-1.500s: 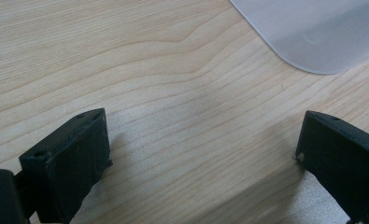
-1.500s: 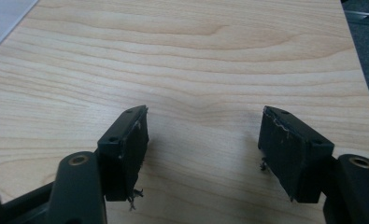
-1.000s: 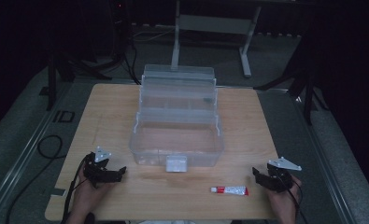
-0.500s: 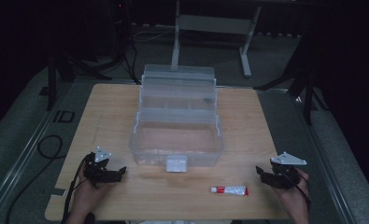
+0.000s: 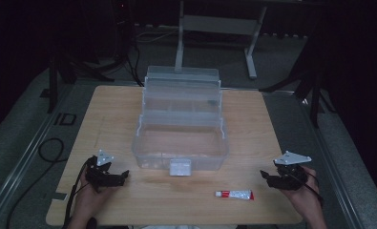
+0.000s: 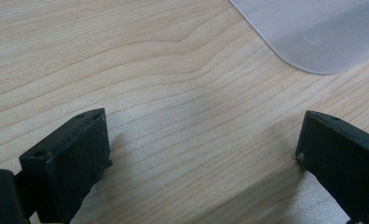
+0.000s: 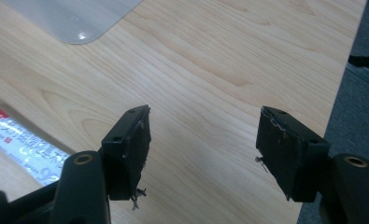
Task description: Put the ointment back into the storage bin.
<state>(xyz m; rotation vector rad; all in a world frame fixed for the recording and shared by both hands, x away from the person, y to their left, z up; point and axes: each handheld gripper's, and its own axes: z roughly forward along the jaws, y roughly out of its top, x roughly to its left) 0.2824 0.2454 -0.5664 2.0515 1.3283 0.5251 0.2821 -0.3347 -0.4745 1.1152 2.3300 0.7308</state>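
A big see-through plastic box [image 5: 180, 143] with its lid standing open sits in the middle of the light wooden table [image 5: 109, 109]. Everything else is easy to find from that box.

In front of the box and a little to its right, a small white tube with a red end [image 5: 234, 194] lies flat on the wood, near the table's front edge. Nothing is touching it.

The right gripper [image 5: 282, 180] is further right of the box, close to the tube but apart from it. Its two black jaws are spread wide with only bare wood between them (the tube peeks in at the side of the right gripper view).

The left gripper [image 5: 110, 178] rests in front of the box's left corner. Its jaws are spread wide too, holding nothing.
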